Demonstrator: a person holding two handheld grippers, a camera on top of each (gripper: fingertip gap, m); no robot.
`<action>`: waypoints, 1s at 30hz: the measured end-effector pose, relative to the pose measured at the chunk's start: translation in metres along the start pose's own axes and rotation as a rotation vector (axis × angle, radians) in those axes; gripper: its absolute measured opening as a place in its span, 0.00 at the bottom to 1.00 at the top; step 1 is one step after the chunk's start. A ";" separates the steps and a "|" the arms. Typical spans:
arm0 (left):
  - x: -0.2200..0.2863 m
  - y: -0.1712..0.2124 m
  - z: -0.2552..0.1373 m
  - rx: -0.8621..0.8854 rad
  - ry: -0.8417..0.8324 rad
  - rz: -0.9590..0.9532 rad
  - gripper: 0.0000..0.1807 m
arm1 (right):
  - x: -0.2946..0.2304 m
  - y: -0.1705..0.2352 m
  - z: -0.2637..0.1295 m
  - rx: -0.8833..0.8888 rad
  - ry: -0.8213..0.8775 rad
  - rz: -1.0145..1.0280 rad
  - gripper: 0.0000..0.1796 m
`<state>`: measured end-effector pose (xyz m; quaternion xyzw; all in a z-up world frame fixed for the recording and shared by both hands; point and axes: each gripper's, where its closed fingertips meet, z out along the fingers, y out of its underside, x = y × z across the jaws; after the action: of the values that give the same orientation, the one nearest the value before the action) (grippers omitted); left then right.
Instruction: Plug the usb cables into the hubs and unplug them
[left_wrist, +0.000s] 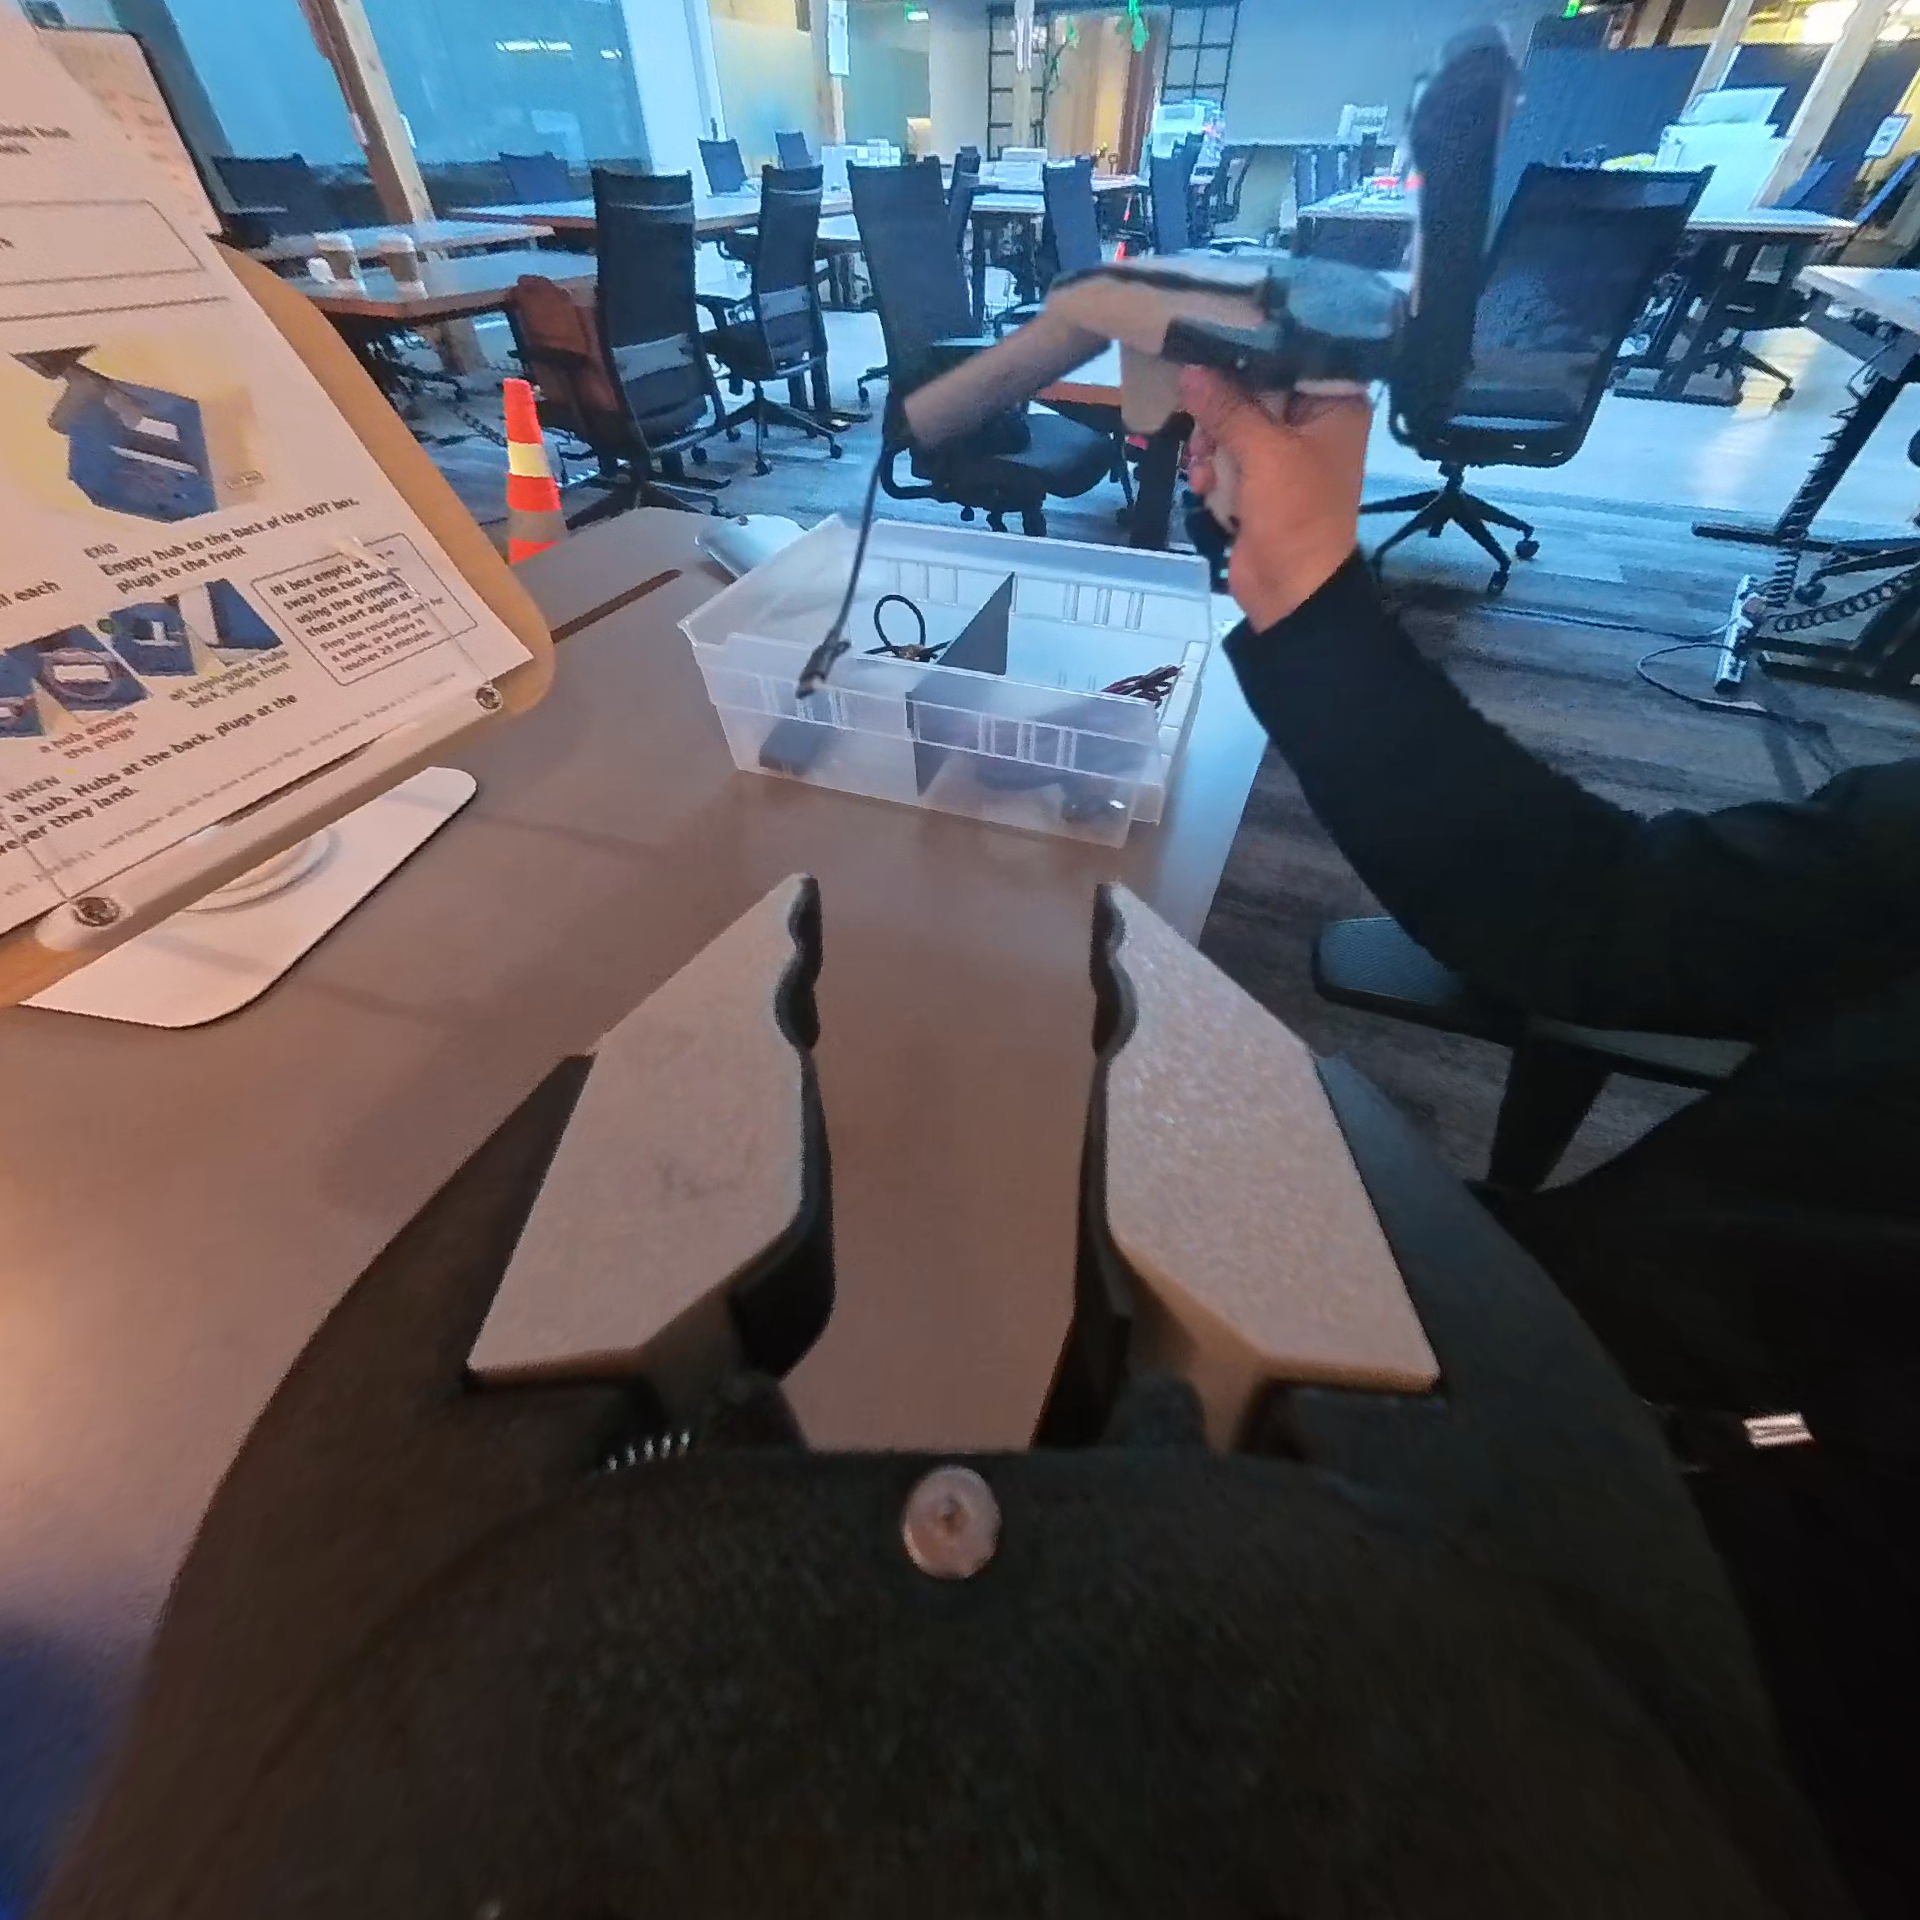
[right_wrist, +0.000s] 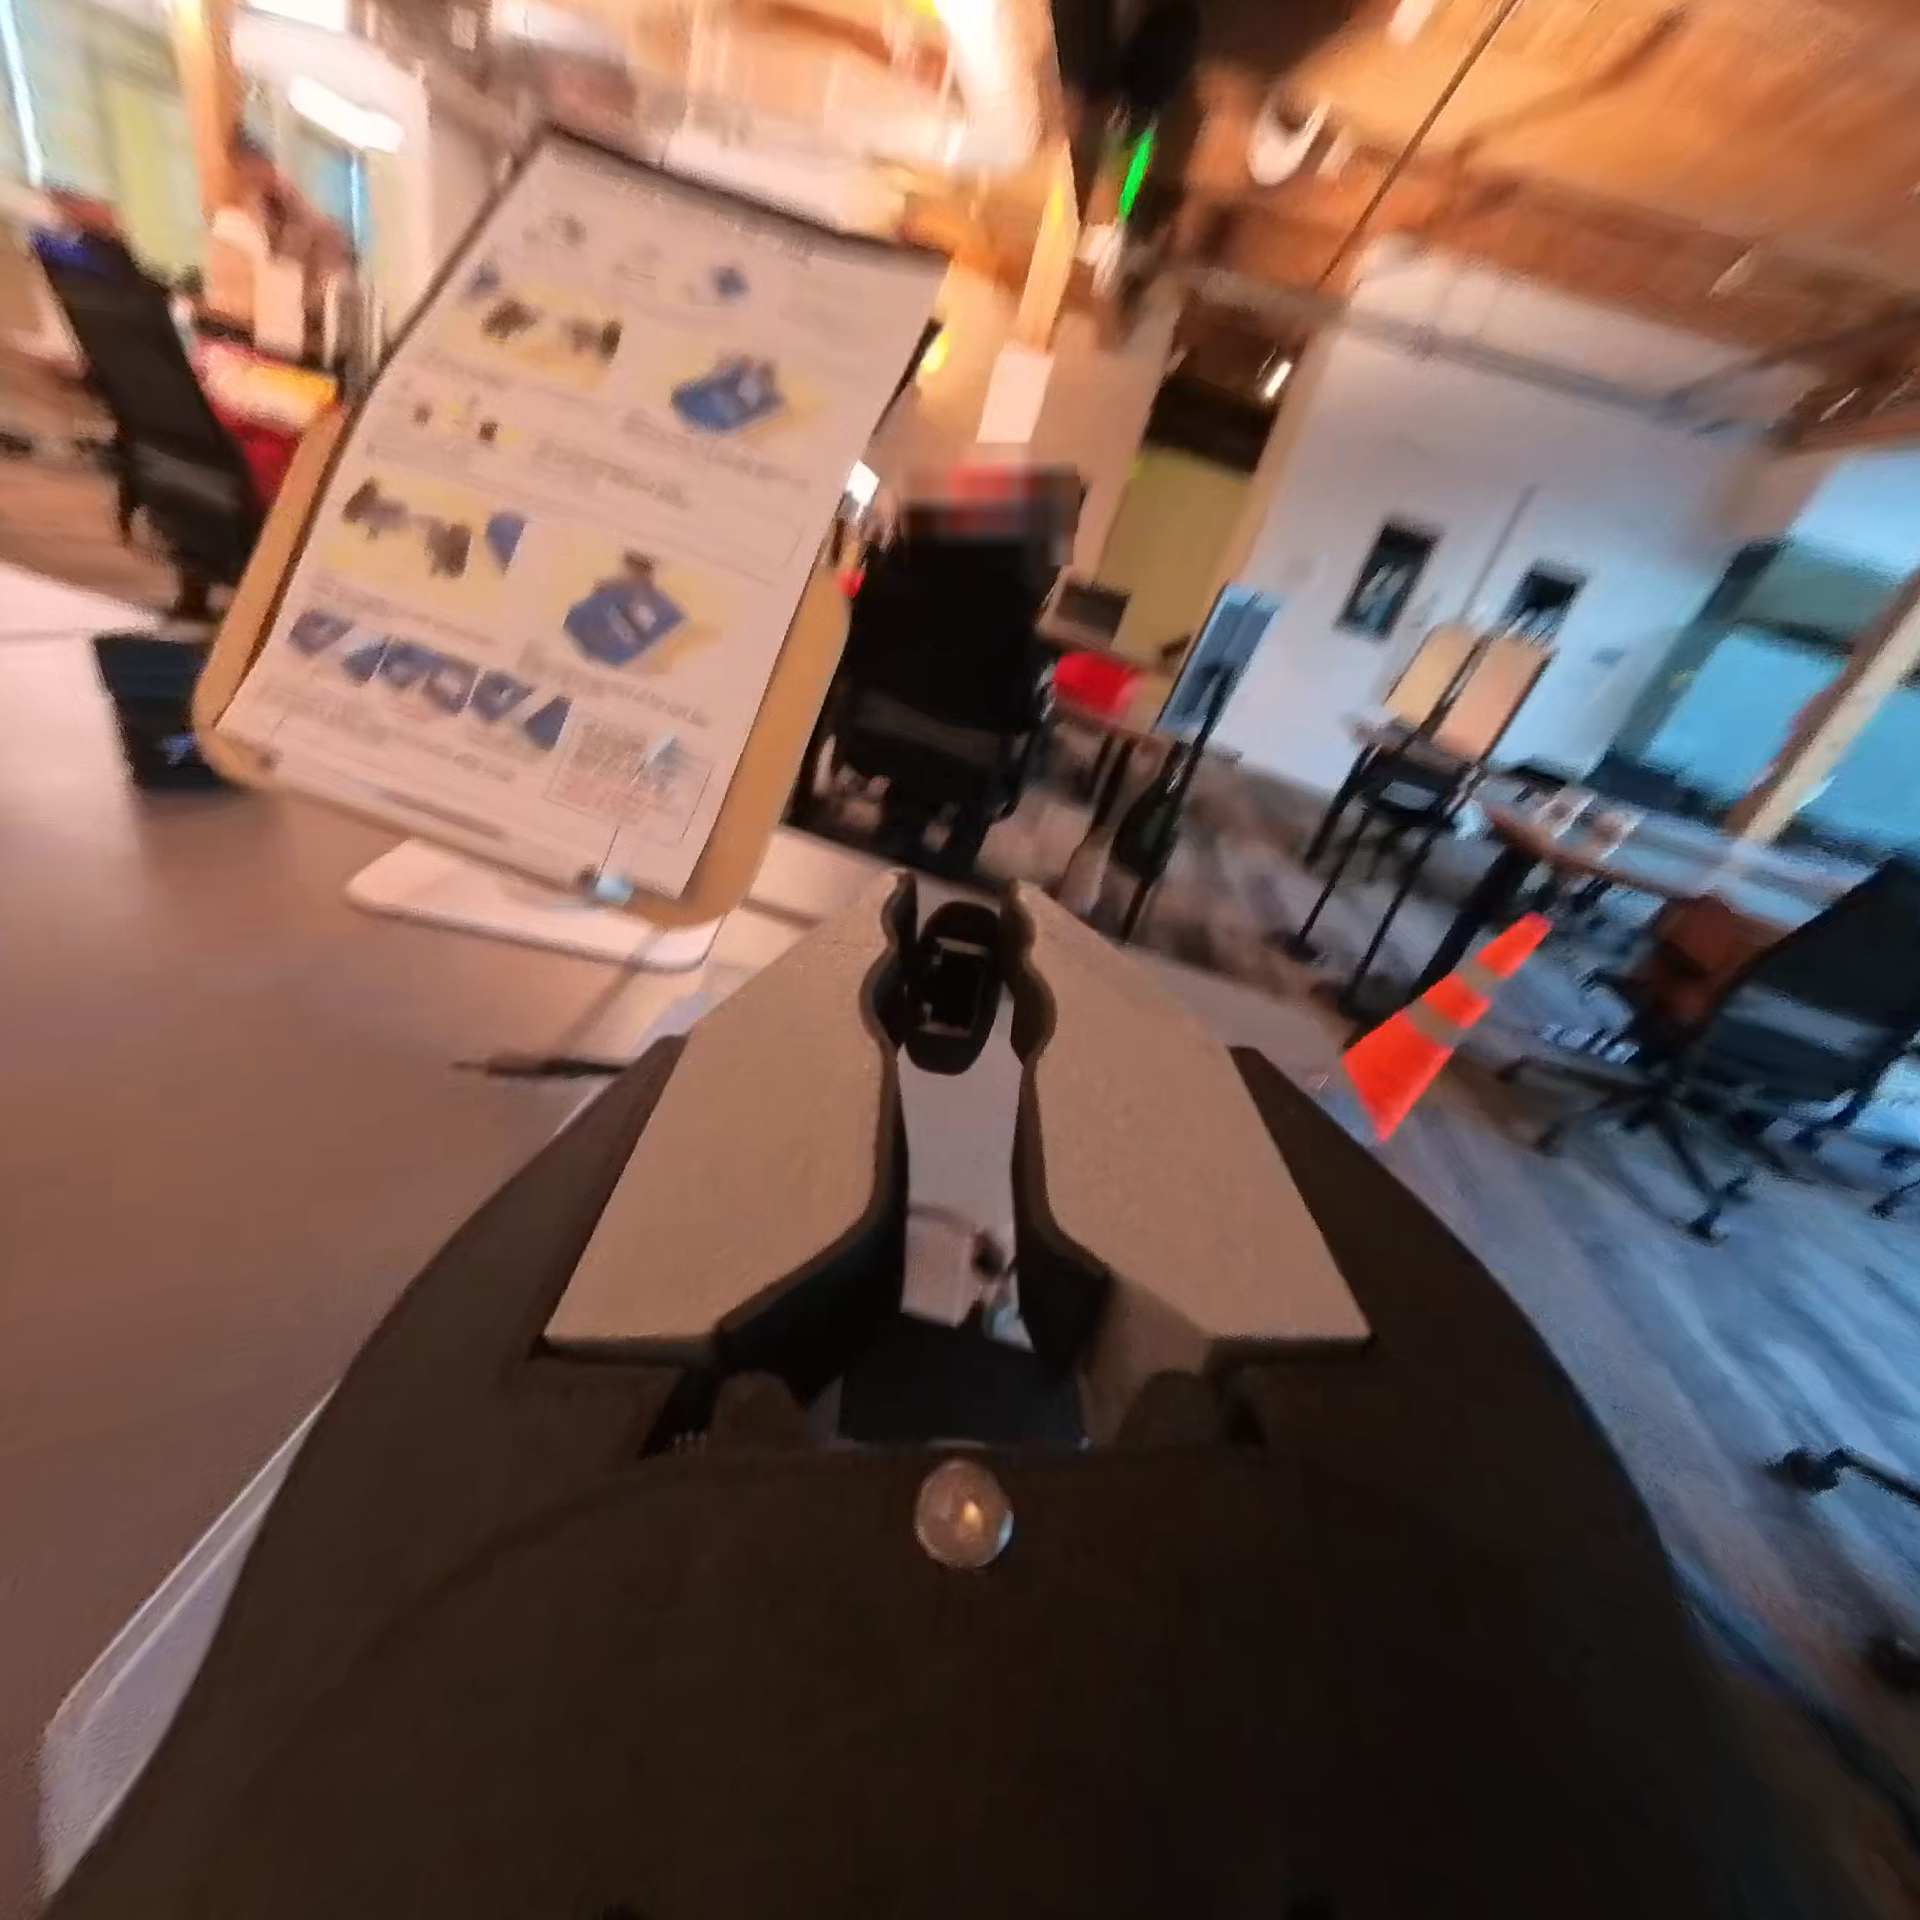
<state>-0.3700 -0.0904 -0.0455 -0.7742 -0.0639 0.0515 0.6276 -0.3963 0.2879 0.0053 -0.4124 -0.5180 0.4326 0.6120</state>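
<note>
The left gripper hangs over the table with jaws spread and nothing between them. The right gripper, raised above the clear bin, pinches a black plug; its cable dangles toward the bin's left compartment. An instruction sheet stands to the left.
</note>
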 end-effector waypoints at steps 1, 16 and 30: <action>0.000 0.000 -0.001 -0.003 -0.005 0.009 0.27 | 0.003 -0.010 -0.005 0.062 0.051 -0.033 0.07; 0.000 0.001 -0.020 0.002 -0.049 0.013 0.25 | -0.039 0.123 0.053 -0.600 -0.173 0.030 0.07; 0.000 0.007 -0.005 -0.021 -0.010 -0.014 0.26 | -0.022 0.090 0.037 -0.511 -0.106 0.055 0.19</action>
<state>-0.3690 -0.0971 -0.0515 -0.7801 -0.0732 0.0504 0.6193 -0.4442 0.2949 -0.0815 -0.5441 -0.6304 0.3252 0.4481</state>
